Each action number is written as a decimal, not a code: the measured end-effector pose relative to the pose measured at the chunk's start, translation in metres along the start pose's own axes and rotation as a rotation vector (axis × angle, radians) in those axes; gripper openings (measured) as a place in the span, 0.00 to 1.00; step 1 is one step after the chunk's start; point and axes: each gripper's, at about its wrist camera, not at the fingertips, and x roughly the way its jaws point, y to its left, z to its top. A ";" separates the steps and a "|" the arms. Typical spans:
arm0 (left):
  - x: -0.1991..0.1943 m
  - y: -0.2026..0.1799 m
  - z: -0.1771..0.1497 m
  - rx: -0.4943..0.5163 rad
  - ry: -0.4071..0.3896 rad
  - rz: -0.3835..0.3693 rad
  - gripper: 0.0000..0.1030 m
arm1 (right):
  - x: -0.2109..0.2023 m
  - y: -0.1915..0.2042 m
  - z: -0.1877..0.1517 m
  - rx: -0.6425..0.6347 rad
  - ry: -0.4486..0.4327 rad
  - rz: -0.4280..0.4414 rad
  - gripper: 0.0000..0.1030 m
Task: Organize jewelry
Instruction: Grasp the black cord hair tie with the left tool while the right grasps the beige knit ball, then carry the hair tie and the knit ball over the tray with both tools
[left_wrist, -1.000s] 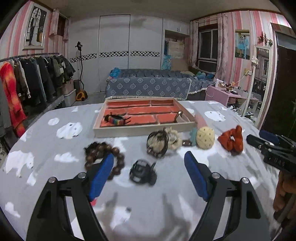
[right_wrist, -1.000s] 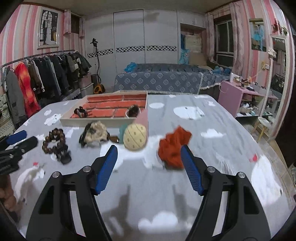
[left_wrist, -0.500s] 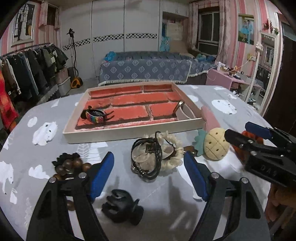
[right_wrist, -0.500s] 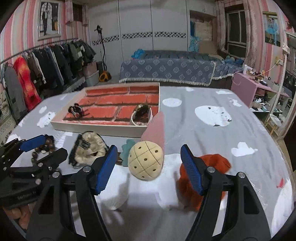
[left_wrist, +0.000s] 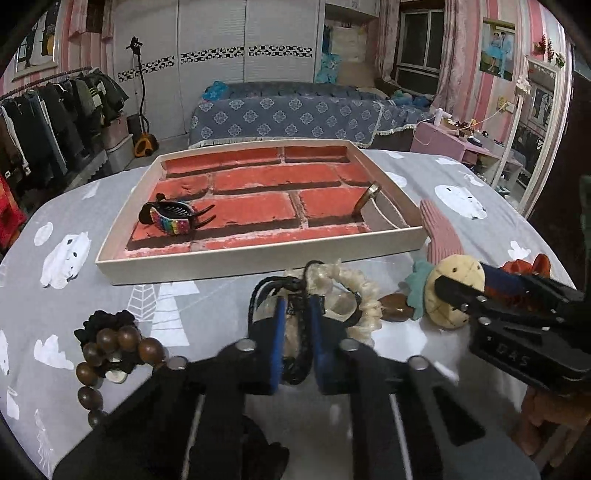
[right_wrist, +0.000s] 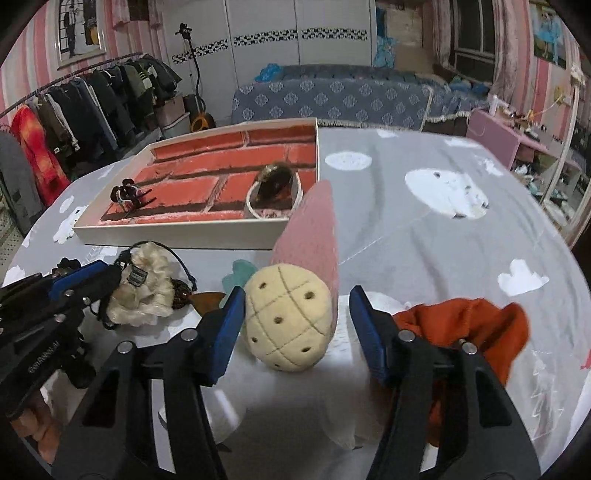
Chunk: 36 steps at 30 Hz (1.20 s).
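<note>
My left gripper (left_wrist: 297, 343) is shut on a black cord bracelet (left_wrist: 299, 363) tangled with a cream fluffy scrunchie (left_wrist: 351, 288) on the grey cloth; the scrunchie also shows in the right wrist view (right_wrist: 146, 291). My right gripper (right_wrist: 295, 328) is open, its fingers on either side of a cream pineapple-shaped plush hair clip (right_wrist: 288, 321), not touching it. The brick-patterned tray (left_wrist: 251, 258) holds a rainbow hair claw (left_wrist: 171, 219) and a bangle (left_wrist: 367, 199).
A brown bead bracelet (left_wrist: 110, 354) lies at the left with a black scrunchie. An orange scrunchie (right_wrist: 472, 328) lies right of my right gripper. A pink clip (right_wrist: 314, 229) leans by the tray corner. The table edge curves close on the right.
My left gripper moved forward past the black claw clip and shut on the black cord bracelet. My right gripper moved forward and left, from the orange scrunchie to around the pineapple clip.
</note>
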 end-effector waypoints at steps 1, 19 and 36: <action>-0.001 0.000 0.000 0.001 -0.005 -0.002 0.08 | 0.001 0.001 0.000 -0.003 0.004 0.013 0.44; -0.056 0.031 0.013 -0.027 -0.125 0.007 0.07 | -0.052 0.012 0.010 -0.027 -0.124 0.016 0.35; -0.153 0.049 0.015 -0.051 -0.264 0.064 0.08 | -0.150 0.047 0.010 -0.086 -0.268 0.018 0.35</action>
